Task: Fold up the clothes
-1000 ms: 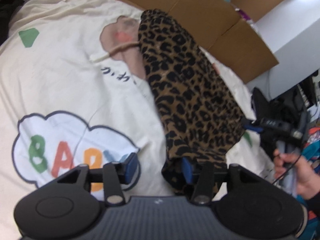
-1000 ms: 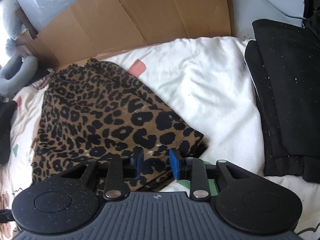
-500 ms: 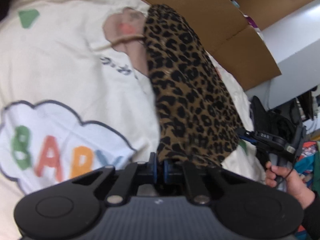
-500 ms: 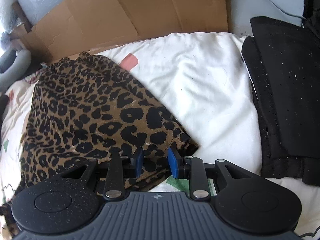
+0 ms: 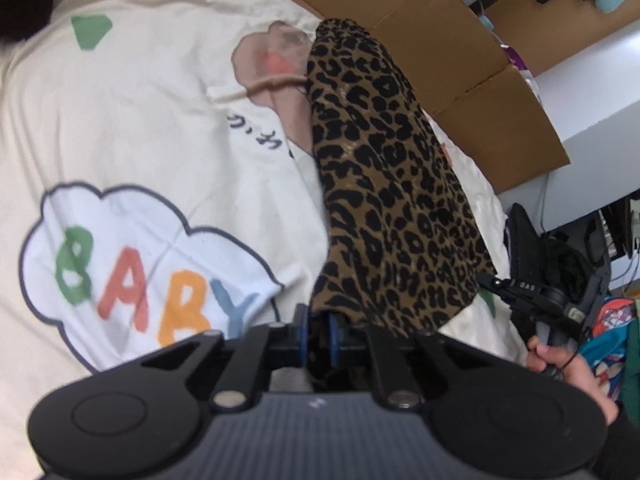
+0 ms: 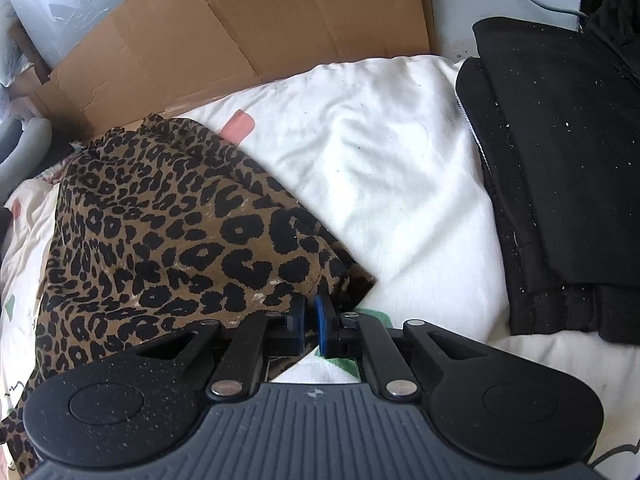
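A leopard-print garment [image 5: 392, 200] lies partly folded on a cream bed sheet [image 5: 140, 120] printed with "BABY". My left gripper [image 5: 318, 330] is shut on the garment's near left corner. My right gripper [image 6: 311, 316] is shut on the garment's [image 6: 168, 248] near right corner, which is raised a little off the sheet [image 6: 380, 168]. In the left wrist view the right gripper [image 5: 532, 296] shows at the right, held by a hand [image 5: 568, 364].
A stack of folded black clothes [image 6: 560, 168] lies to the right on the bed. Flattened brown cardboard [image 6: 240, 36] stands along the far edge. Grey furniture [image 5: 592, 92] and cables are beyond the bed at the right.
Both grippers have closed on the leopard garment's near corners. The left one closed first, then the right. The near edge has lifted slightly.
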The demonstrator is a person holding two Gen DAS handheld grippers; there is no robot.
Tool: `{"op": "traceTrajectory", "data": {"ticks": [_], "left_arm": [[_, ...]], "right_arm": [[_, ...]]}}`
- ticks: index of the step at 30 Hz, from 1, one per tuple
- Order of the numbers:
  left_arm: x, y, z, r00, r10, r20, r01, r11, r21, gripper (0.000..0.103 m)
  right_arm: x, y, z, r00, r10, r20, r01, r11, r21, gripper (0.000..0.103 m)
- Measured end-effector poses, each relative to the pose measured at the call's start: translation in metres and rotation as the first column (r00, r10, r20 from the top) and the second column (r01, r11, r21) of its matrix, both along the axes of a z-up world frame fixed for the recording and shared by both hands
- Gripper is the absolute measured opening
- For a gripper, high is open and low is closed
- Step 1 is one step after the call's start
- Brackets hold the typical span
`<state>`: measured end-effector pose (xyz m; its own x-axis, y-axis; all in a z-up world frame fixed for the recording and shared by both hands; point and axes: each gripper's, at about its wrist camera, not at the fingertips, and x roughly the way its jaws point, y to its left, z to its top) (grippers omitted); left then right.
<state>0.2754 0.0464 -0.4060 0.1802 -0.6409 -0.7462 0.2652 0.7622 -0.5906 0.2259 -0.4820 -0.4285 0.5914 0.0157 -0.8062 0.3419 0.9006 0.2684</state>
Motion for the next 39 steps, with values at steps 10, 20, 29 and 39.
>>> {"op": "traceTrajectory", "data": {"ticks": [10, 20, 29, 39], "left_arm": [[0.003, -0.009, -0.021, 0.996, 0.051, -0.069, -0.055, 0.996, -0.066, 0.036], [0.01, -0.013, -0.032, 0.99, 0.05, -0.129, -0.056, 0.998, -0.041, 0.007], [-0.012, 0.0, -0.03, 0.989, -0.021, -0.148, 0.022, 1.0, 0.002, 0.003], [-0.009, 0.016, 0.003, 0.992, 0.005, -0.123, -0.014, 0.997, -0.075, 0.016]], "right_arm": [[-0.007, 0.002, -0.002, 1.0, -0.004, -0.002, 0.004, 1.0, 0.008, 0.012], [-0.008, 0.0, -0.003, 1.0, -0.011, 0.004, 0.01, 1.0, 0.018, 0.012], [-0.011, -0.002, -0.004, 1.0, -0.001, 0.0, 0.001, 1.0, 0.024, 0.012], [-0.013, 0.002, 0.0, 1.0, 0.013, -0.027, -0.012, 1.0, 0.007, 0.014]]}}
